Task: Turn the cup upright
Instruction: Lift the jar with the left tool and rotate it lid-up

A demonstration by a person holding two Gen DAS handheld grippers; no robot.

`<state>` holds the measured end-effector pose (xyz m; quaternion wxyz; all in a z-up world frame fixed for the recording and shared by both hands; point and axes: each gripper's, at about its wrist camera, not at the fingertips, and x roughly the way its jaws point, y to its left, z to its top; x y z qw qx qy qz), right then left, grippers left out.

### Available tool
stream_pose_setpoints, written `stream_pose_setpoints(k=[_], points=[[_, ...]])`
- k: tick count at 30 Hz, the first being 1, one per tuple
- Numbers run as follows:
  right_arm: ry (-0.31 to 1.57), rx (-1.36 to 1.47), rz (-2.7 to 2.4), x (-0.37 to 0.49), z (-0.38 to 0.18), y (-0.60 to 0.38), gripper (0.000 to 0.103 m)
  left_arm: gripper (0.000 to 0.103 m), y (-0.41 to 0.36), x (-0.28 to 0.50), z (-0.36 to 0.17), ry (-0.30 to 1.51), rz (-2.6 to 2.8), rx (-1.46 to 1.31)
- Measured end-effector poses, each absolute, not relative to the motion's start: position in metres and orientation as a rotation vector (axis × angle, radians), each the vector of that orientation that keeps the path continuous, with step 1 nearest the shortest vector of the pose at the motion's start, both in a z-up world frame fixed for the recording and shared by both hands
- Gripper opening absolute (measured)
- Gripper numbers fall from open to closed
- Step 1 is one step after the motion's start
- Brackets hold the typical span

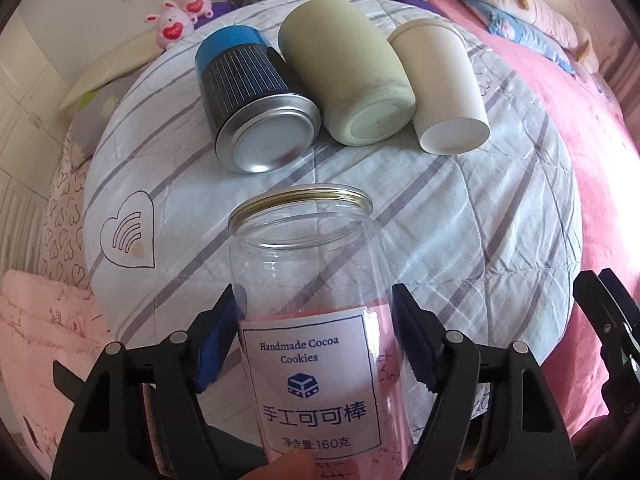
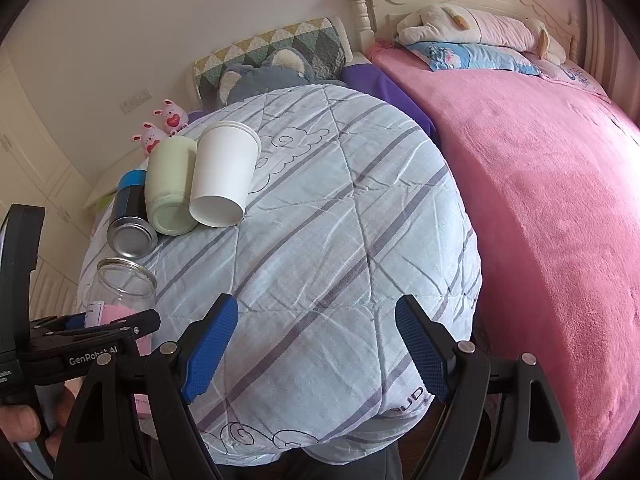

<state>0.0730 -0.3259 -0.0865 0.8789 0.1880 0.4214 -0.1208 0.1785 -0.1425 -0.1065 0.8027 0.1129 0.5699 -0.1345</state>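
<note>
Clear plastic jar [image 1: 308, 300], gold-rimmed and paper-labelled, stands mouth-up clamped between the left gripper [image 1: 316, 340] fingers. Right gripper [image 2: 316, 344] fingers are apart over the striped quilt [image 2: 320, 240]. Beyond lie a ribbed metal can [image 1: 256, 108], green mug [image 1: 348, 80] and white paper cup [image 1: 440, 88].

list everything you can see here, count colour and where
jar: 1, clear with gold rim and white label, upright between the left gripper's pads
tin: 1, blue and dark with silver base, lying on the quilt, leftmost of the row
mug: 1, pale green, lying in the middle
paper cup: 1, white, lying at the right
quilt: 1, pale blue with grey stripes, under everything
blanket: 1, pink, right of quilt
bunny toys: 2, pink, behind quilt
left gripper: 1, black with blue pads, shut on jar
right gripper: 1, black with blue pads, open, empty
</note>
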Motion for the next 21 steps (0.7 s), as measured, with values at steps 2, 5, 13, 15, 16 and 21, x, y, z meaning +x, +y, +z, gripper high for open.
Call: stream_pose_setpoints(k=[2,5,13,15,16,21], points=[[0.878,0.392,-0.254,0.073,-0.086,-0.326,0.082,0.075,-0.144,0.179,-0.106,1.217,-0.294,0.244],[0.877,0.393,-0.256,0.072,-0.086,-0.326,0.082,0.075,-0.145,0.179,-0.105,1.215,-0.302,0.241],[0.879,0.394,-0.252,0.071,-0.085,-0.324,0.082,0.090,-0.145,0.178,-0.104,1.224,-0.293,0.270],[0.881,0.395,-0.251,0.071,-0.085,-0.324,0.082,0.098,-0.140,0.176,-0.102,1.212,-0.257,0.251],[0.881,0.395,-0.248,0.071,-0.085,-0.324,0.082,0.098,-0.136,0.175,-0.102,1.210,-0.229,0.239],[0.885,0.388,-0.222,0.072,-0.084,-0.322,0.082,0.098,-0.128,0.175,-0.100,1.226,-0.179,0.140]])
